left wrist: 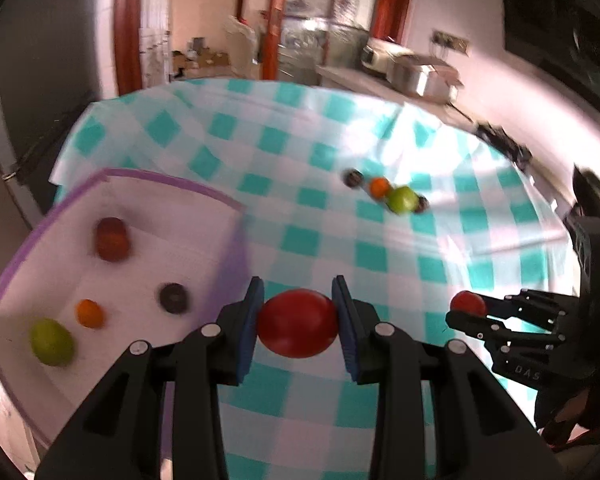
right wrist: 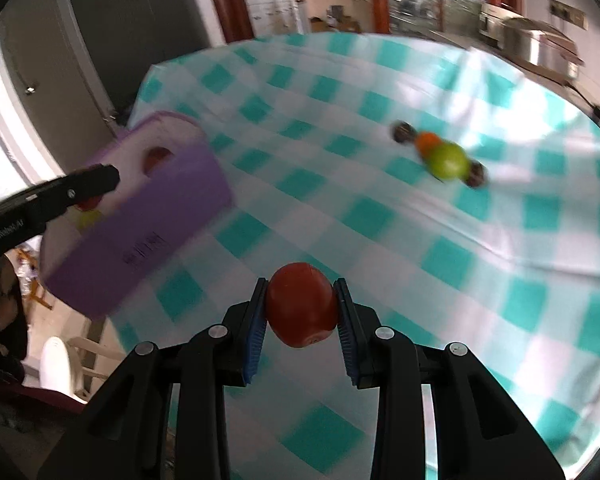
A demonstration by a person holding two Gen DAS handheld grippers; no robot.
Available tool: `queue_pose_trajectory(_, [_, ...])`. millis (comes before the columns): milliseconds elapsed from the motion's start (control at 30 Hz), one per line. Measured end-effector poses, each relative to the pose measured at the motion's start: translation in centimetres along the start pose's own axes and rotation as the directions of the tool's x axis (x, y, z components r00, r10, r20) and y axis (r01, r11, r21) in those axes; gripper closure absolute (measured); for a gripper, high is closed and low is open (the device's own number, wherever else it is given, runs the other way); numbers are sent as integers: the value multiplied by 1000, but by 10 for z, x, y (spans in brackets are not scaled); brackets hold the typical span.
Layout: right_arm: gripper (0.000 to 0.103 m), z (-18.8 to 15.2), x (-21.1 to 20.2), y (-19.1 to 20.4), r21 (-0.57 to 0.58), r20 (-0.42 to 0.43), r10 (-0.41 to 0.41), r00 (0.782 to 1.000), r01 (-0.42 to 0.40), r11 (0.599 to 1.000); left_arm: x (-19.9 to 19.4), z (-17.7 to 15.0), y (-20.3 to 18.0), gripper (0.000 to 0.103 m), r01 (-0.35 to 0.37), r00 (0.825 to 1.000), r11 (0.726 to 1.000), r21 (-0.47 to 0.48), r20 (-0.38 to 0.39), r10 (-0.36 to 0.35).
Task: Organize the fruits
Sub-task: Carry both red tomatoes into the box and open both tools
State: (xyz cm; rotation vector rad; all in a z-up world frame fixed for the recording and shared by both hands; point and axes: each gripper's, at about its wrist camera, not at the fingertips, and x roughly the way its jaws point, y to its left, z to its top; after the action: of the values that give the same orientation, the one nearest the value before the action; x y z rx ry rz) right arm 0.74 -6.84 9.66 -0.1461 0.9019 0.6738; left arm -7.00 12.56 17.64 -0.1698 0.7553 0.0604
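Fruits: red one [left wrist: 297,323] clamped in left hand-held gripper [left wrist: 298,322], lower centre of frame, just right of purple bin [left wrist: 228,268]. Second red fruit [right wrist: 301,305] clamped in right hand-held gripper [right wrist: 302,312], above checked desk [right wrist: 500,320]. Loose cluster w/ green fruit [left wrist: 402,199] upper right, still to sort. Advice: carry over bin rim, go low before release, avoid fruits already inside, one at a time.
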Motion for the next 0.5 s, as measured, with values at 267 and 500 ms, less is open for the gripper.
queue_pose_trajectory(267, [70,77,35,96,-63,16,161,987,-159,985,-4,16,122,67,-139,986,987,-75,-101,131])
queue_pose_trajectory(500, [70,112,91,185,-181,-110,238,965,-254,950,41,-2,184,67,-167,928,986,-13,-340,152])
